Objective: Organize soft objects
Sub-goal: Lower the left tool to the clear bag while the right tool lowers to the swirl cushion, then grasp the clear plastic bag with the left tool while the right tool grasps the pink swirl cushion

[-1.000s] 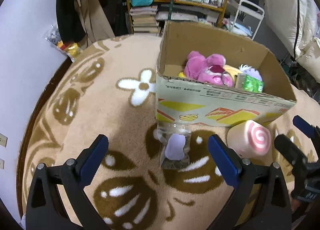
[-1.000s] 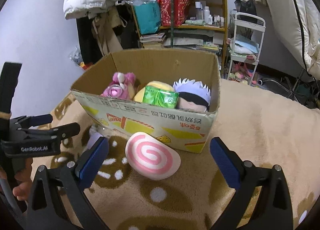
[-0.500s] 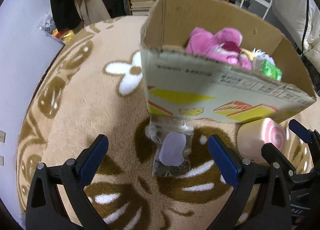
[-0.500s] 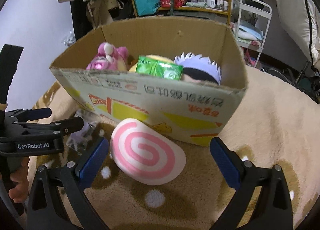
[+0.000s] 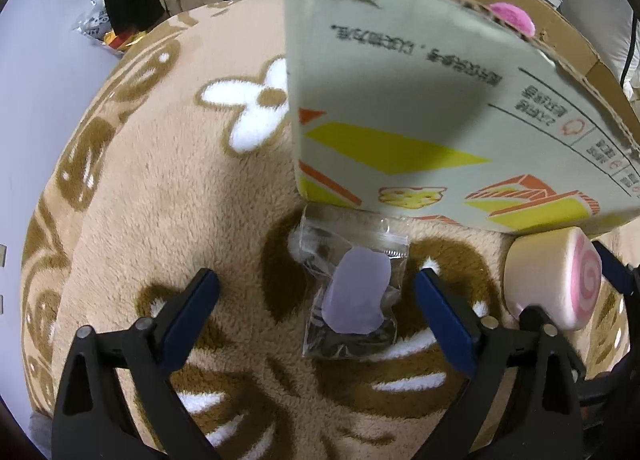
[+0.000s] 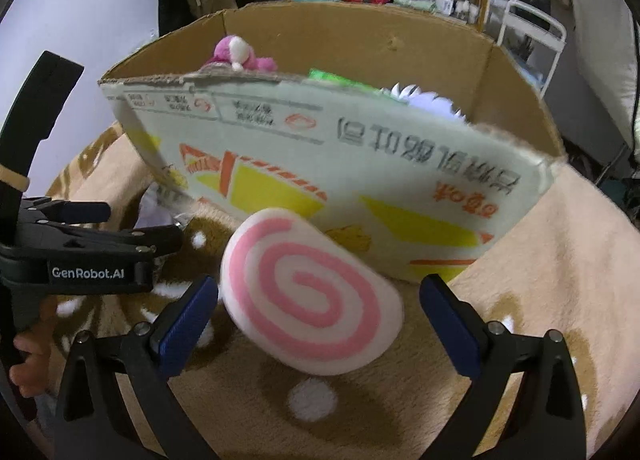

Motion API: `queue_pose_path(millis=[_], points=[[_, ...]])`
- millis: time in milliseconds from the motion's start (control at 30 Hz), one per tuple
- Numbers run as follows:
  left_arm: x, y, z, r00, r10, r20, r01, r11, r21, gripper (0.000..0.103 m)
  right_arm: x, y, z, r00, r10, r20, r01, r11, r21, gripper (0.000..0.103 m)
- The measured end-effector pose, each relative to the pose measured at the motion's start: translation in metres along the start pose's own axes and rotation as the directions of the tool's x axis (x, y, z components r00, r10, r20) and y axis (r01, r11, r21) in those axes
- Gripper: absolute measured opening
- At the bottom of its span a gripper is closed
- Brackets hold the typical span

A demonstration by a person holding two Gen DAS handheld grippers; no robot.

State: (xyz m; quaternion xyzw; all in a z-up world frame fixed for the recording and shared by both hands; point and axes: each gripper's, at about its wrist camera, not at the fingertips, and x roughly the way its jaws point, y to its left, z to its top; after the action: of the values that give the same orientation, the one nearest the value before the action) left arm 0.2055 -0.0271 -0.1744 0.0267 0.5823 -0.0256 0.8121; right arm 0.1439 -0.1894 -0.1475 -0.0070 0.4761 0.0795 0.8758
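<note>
Left hand-held gripper (image 5: 316, 316) spread, jaws just closing, astride bagged purple toy (image 5: 352, 292); right hand-held gripper (image 6: 318, 316) spread around swirl cushion (image 6: 308, 296); both against cardboard box (image 6: 360, 180) on rug (image 5: 160, 180); slick bag risks slipping.

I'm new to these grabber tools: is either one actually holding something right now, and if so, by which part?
Nothing is held. The left gripper stands open around the clear bag, its jaws just closing, pads not touching. The right gripper stands open around the swirl plush.
</note>
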Motion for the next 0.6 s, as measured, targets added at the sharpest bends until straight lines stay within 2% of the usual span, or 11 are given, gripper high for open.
queue_pose_path(millis=[33, 233, 333, 533, 600], points=[[0.001, 0.001, 0.0, 1.0, 0.008, -0.003, -0.008, 1.0, 0.003, 0.088, 0.0, 0.0, 0.0, 1.0, -0.001, 0.0, 0.001, 1.0, 0.002, 0.103], [0.001, -0.002, -0.005, 1.0, 0.029, 0.009, -0.03, 0.999, 0.034, 0.087, 0.005, -0.011, 0.0, 0.999, 0.03, -0.033, -0.028, 0.998, 0.06, 0.1], [0.001, -0.01, -0.01, 0.999, 0.047, 0.015, -0.047, 0.997, 0.054, 0.085, 0.006, -0.011, 0.002, 0.999, 0.029, -0.035, -0.027, 0.998, 0.054, 0.096], [-0.001, -0.015, -0.016, 0.998, 0.055, 0.025, -0.056, 0.997, 0.058, 0.075, 0.01, -0.008, 0.002, 0.997, 0.053, -0.05, -0.052, 0.998, 0.027, 0.081], [-0.002, -0.012, -0.016, 0.998, 0.054, 0.029, -0.055, 0.997, 0.046, 0.069, 0.011, -0.006, 0.001, 0.997, 0.064, -0.052, -0.063, 0.998, 0.022, 0.073]])
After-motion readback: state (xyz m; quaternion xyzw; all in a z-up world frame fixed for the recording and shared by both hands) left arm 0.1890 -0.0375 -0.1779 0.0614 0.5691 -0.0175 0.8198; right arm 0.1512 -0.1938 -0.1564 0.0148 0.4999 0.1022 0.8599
